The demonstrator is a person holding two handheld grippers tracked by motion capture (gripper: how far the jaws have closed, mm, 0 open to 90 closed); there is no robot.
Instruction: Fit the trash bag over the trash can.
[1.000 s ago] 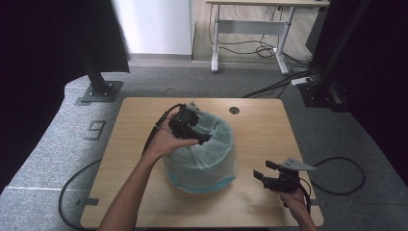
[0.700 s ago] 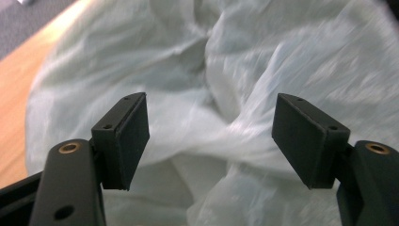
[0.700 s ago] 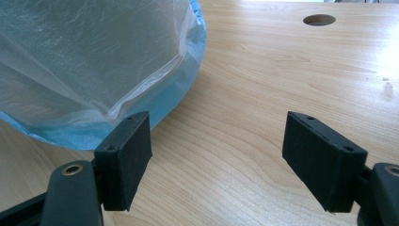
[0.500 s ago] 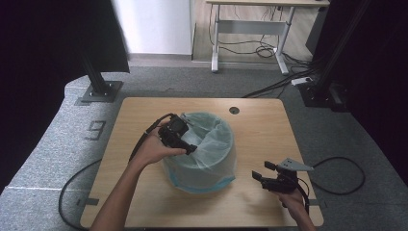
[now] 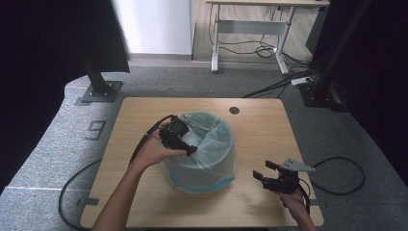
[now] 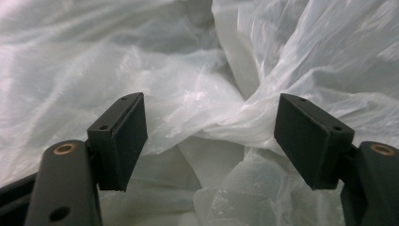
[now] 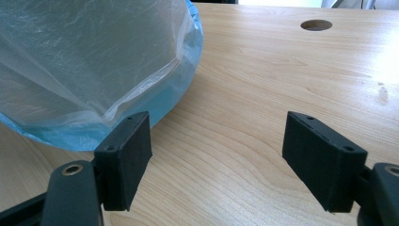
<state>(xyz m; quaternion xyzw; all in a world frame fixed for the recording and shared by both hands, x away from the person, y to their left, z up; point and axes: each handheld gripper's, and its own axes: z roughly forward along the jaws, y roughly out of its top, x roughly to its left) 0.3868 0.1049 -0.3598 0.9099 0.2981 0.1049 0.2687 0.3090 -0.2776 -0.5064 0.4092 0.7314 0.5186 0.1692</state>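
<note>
A round blue bin [image 5: 204, 180] lined with a thin translucent plastic bag [image 5: 211, 144] stands in the middle of the wooden table [image 5: 260, 130]. My left gripper [image 5: 191, 148] hangs over the bin's left rim and points down into the liner. Its jaws stand open, and crumpled folds of the bag [image 6: 221, 127] lie between them without being pinched. My right gripper [image 5: 262, 171] rests low over the table to the right of the bin, open and empty. In the right gripper view the bin's blue base and liner [image 7: 94, 70] sit at the left, just beyond the left jaw.
A round cable hole [image 5: 234, 110] is in the table's far edge, also seen in the right gripper view as a cable hole [image 7: 316, 24]. Black cables trail off both sides of the table. A white desk [image 5: 250, 19] stands on the floor behind.
My left gripper has shifted a little to the left and nearer, from over the bin's top to its left rim. The right gripper has stayed put.
</note>
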